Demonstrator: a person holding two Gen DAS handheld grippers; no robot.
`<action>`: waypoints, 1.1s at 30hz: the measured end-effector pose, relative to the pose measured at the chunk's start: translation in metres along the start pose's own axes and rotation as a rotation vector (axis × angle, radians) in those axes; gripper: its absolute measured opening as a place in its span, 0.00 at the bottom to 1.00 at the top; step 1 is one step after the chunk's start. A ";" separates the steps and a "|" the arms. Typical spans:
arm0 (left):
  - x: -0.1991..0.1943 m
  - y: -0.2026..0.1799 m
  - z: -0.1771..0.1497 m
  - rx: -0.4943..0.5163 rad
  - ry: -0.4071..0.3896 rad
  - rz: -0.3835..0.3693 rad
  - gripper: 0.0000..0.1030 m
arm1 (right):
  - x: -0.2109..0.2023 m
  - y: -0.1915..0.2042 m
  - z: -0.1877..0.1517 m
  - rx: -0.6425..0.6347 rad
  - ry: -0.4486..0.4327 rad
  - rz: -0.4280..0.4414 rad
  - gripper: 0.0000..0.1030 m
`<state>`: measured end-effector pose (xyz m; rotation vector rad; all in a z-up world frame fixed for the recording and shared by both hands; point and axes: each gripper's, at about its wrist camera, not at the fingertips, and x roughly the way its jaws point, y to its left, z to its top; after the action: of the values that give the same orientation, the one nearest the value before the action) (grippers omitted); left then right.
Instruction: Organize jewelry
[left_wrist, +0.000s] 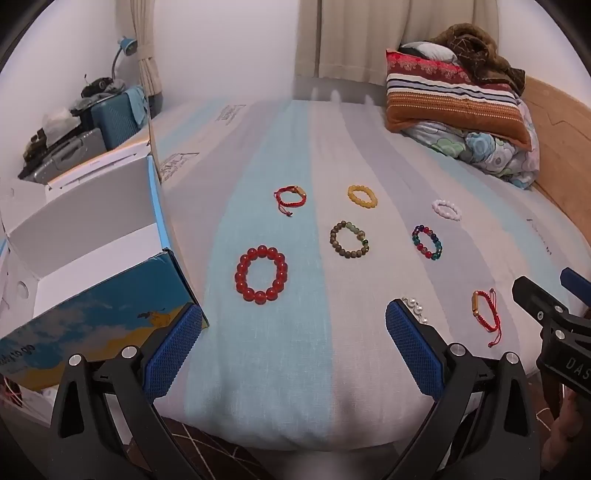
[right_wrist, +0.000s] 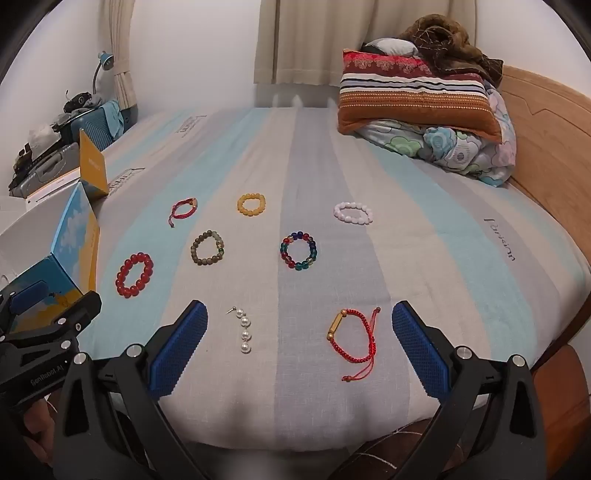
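Several bracelets lie spread on a striped bedsheet (left_wrist: 288, 155). A big red bead bracelet (left_wrist: 261, 275) lies nearest the open box (left_wrist: 88, 258) at the left. Further back are a red cord bracelet (left_wrist: 290, 196), a yellow one (left_wrist: 362, 195), an olive one (left_wrist: 349, 240), a multicoloured one (right_wrist: 298, 250) and a white one (right_wrist: 352, 213). A pearl strand (right_wrist: 243, 330) and a second red cord bracelet (right_wrist: 352, 338) lie between my right gripper's (right_wrist: 299, 325) open fingers. My left gripper (left_wrist: 293, 328) stands open above bare sheet.
A striped pillow (right_wrist: 413, 99) on folded bedding sits at the back right against a wooden headboard (right_wrist: 546, 122). Suitcases and clutter (left_wrist: 92, 122) stand beyond the box at the left. The bed's front edge lies just below both grippers, with dark floor (left_wrist: 221, 435) under it.
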<state>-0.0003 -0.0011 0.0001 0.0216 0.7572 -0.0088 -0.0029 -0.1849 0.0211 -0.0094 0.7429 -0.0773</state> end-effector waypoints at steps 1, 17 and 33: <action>-0.001 -0.001 0.000 0.002 -0.002 0.000 0.94 | 0.000 0.000 0.000 0.001 -0.001 0.000 0.94; 0.001 0.009 0.001 -0.015 0.013 -0.014 0.94 | -0.004 0.003 0.000 -0.004 -0.006 0.000 0.94; -0.003 0.009 0.003 -0.025 0.015 -0.017 0.94 | -0.002 0.003 -0.001 -0.001 0.001 -0.005 0.94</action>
<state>-0.0001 0.0080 0.0043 -0.0085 0.7727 -0.0150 -0.0047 -0.1814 0.0220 -0.0119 0.7436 -0.0821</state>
